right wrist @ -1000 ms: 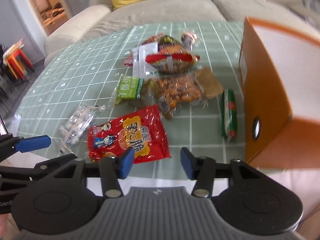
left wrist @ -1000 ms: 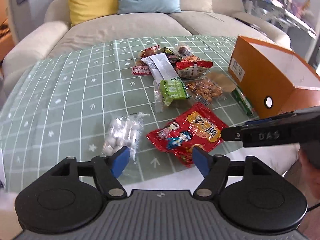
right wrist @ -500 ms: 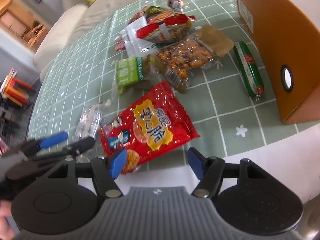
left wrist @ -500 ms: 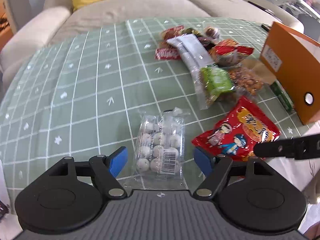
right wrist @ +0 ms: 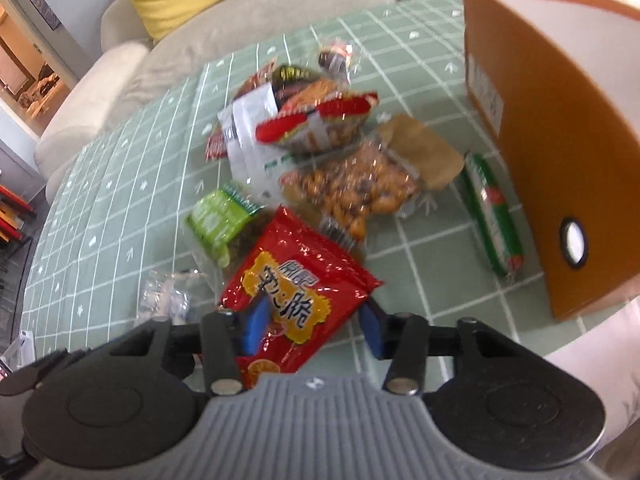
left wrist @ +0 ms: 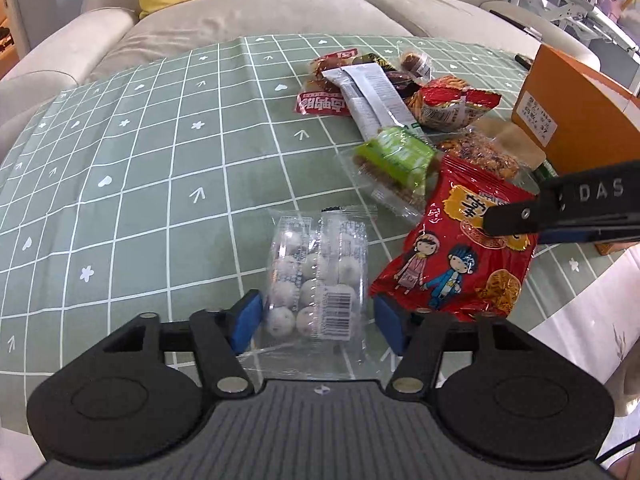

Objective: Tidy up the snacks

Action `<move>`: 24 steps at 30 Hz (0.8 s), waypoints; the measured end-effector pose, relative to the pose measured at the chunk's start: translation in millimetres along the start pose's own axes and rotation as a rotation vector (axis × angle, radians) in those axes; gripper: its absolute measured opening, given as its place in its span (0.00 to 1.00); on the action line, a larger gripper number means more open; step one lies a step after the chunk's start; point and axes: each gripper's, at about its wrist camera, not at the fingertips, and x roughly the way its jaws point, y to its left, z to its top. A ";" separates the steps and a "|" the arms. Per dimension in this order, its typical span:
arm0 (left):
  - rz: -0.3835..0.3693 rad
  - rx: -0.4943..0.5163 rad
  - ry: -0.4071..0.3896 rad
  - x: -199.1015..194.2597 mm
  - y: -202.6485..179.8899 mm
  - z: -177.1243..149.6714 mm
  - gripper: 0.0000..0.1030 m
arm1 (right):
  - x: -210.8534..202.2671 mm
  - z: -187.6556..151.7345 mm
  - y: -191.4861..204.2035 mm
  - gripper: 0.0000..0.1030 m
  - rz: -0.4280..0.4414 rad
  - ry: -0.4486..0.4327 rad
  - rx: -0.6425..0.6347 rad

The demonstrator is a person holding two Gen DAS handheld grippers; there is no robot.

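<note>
Left claw [left wrist: 316,318] pitched down, closing astride clear candy pack [left wrist: 318,276]; contact unclear

a clear packet of white balls [left wrist: 316,276] lies flat at the near edge of the desk [left wrist: 140,184]. just right of it lies a red snack bag [left wrist: 460,252] with cartoon figures. farther off, a green-labelled pack [left wrist: 394,156], a bag of nuts [right wrist: 356,192] and a heap of other packets [left wrist: 380,88] overlap. a green sausage stick [right wrist: 492,216] lies beside the orange box [right wrist: 560,120].
</note>
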 end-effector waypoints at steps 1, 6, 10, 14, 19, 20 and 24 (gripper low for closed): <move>-0.009 -0.005 -0.001 -0.1 -0.8 0.3 0.63 | -3.9 0.9 -0.3 0.37 0.003 -0.012 0.002; -0.023 -0.020 0.010 -0.9 -7.1 1.0 0.60 | -25.8 5.3 3.3 0.16 0.016 -0.089 -0.042; -0.014 -0.041 0.033 -2.1 -14.2 0.5 0.59 | -42.3 6.0 5.2 0.12 0.009 -0.123 -0.095; -0.028 -0.072 0.058 -6.0 -19.4 -2.0 0.59 | -61.0 7.4 2.3 0.11 -0.042 -0.110 -0.153; -0.045 -0.093 0.073 -10.6 -29.4 -7.8 0.59 | -79.2 10.6 4.5 0.09 -0.103 -0.056 -0.301; -0.036 -0.084 0.071 -10.5 -32.0 -8.5 0.60 | -79.1 9.8 6.8 0.09 -0.116 -0.048 -0.343; -0.011 -0.053 0.064 -10.1 -37.4 -10.1 0.60 | -73.5 7.4 7.0 0.08 -0.101 -0.043 -0.338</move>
